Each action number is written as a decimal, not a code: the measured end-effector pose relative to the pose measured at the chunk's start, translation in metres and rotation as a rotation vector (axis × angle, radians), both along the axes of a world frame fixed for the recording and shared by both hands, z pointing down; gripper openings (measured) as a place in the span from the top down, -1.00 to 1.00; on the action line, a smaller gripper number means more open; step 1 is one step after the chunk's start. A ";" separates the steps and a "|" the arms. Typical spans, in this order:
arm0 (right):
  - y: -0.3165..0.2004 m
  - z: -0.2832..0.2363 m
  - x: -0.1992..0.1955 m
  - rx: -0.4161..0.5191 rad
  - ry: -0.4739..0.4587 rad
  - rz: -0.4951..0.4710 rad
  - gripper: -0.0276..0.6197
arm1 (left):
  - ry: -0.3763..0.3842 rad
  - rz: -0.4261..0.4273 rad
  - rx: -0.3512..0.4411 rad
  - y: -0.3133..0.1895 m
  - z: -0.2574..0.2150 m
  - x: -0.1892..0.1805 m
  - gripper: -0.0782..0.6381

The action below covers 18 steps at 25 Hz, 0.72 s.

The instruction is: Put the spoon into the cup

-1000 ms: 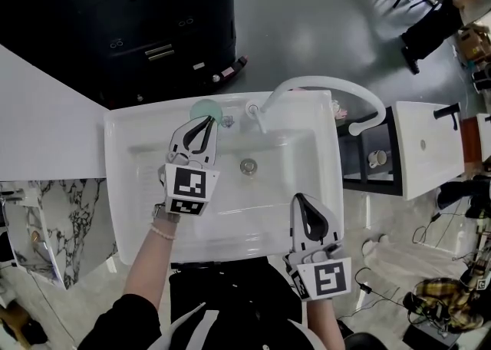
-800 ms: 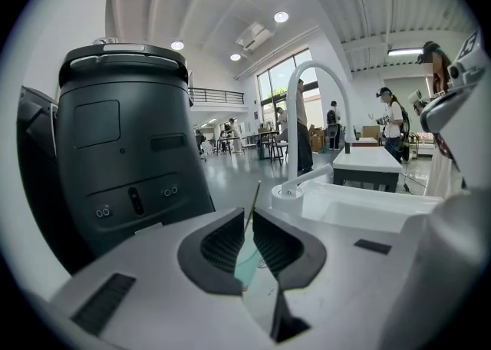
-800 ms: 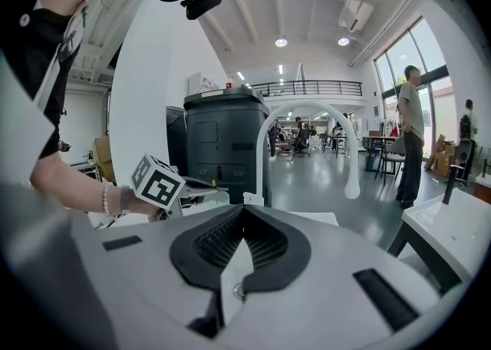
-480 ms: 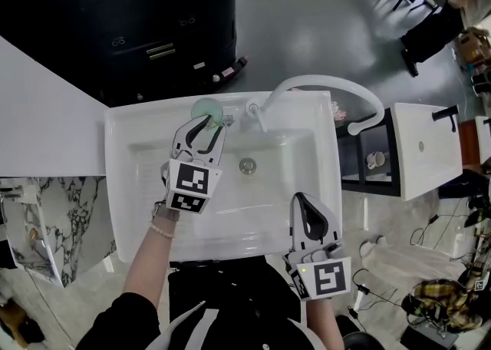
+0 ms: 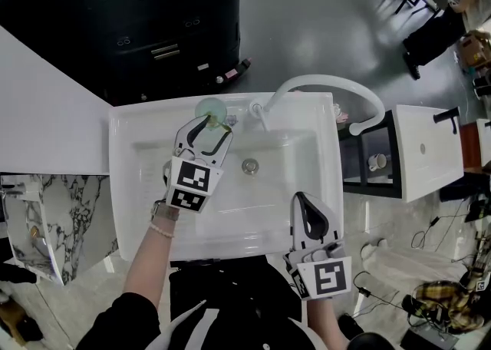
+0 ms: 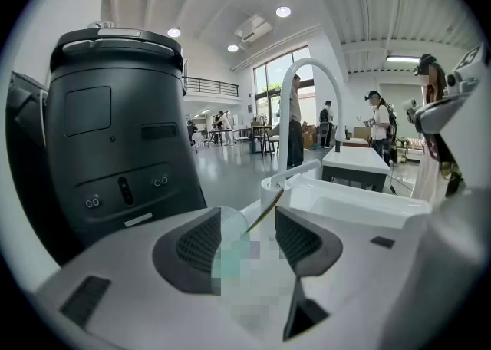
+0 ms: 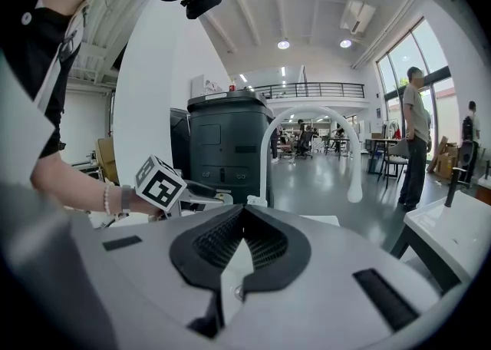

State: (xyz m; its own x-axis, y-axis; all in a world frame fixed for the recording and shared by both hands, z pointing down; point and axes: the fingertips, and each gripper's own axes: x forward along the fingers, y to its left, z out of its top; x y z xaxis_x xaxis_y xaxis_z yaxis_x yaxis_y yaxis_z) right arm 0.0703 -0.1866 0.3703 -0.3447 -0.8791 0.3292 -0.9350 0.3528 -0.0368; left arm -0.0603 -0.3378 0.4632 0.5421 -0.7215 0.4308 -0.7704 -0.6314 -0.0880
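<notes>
A pale green cup (image 5: 207, 107) stands on the back rim of the white sink (image 5: 123, 187), left of the faucet. In the left gripper view the spoon (image 6: 266, 212) stands in the cup (image 6: 228, 242), its handle leaning up to the right. My left gripper (image 5: 210, 126) hangs just in front of the cup. Its jaws are opening and they stand wide on either side of the cup and spoon handle without pressing on them (image 6: 247, 242). My right gripper (image 5: 301, 201) rests shut over the sink's front right rim, with nothing held (image 7: 244, 224).
A curved white faucet (image 5: 322, 84) rises at the back of the sink, right of the cup. The drain (image 5: 250, 165) lies mid-basin. A large black machine (image 5: 153, 26) stands behind the sink. A second white basin (image 5: 426, 149) is at the right.
My left gripper's jaws went from shut to wide open beside the cup, letting go of the spoon, which now stands in the cup. The right gripper has stayed put.
</notes>
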 end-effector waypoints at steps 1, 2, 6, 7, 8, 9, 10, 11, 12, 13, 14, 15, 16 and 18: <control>0.000 -0.001 0.000 0.002 0.000 -0.001 0.91 | 0.000 -0.002 0.000 0.001 0.000 -0.001 0.20; 0.001 -0.001 0.000 0.002 0.001 -0.001 0.91 | 0.003 -0.005 0.000 0.001 -0.001 -0.002 0.20; 0.002 -0.002 0.000 0.002 0.004 -0.002 0.91 | 0.021 -0.028 -0.012 0.008 -0.001 -0.011 0.20; 0.002 -0.003 -0.001 0.005 0.003 -0.005 0.91 | 0.024 -0.036 -0.017 0.009 -0.001 -0.015 0.21; 0.002 -0.004 -0.002 0.009 0.002 -0.009 0.91 | 0.027 -0.044 -0.020 0.011 -0.002 -0.018 0.20; 0.001 -0.005 -0.004 0.013 0.001 -0.015 0.91 | 0.033 -0.052 -0.022 0.013 -0.003 -0.022 0.21; 0.001 -0.006 -0.006 0.017 0.001 -0.021 0.91 | 0.042 -0.057 -0.022 0.015 -0.005 -0.025 0.21; 0.000 -0.006 -0.008 0.021 0.000 -0.028 0.91 | 0.053 -0.061 -0.023 0.017 -0.007 -0.028 0.21; 0.000 -0.007 -0.010 0.025 -0.001 -0.036 0.91 | 0.063 -0.062 -0.025 0.020 -0.009 -0.030 0.25; 0.000 -0.008 -0.012 0.029 -0.003 -0.043 0.91 | 0.071 -0.063 -0.024 0.023 -0.012 -0.032 0.30; 0.000 -0.009 -0.015 0.033 -0.004 -0.051 0.91 | 0.074 -0.065 -0.019 0.026 -0.015 -0.035 0.35; 0.000 -0.010 -0.017 0.037 -0.004 -0.058 0.91 | 0.074 -0.070 -0.010 0.028 -0.019 -0.038 0.45; 0.000 -0.012 -0.020 0.040 -0.004 -0.065 0.91 | 0.073 -0.075 0.003 0.031 -0.023 -0.042 0.55; 0.000 -0.014 -0.025 0.048 -0.005 -0.079 0.91 | 0.075 -0.082 0.027 0.037 -0.033 -0.047 0.71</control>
State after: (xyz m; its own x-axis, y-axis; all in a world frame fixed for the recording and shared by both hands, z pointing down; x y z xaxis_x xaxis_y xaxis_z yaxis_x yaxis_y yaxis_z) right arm 0.0457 -0.1867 0.3559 -0.4153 -0.8636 0.2857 -0.9039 0.4270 -0.0233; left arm -0.1076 -0.3009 0.4303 0.5106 -0.7753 0.3716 -0.8244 -0.5643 -0.0444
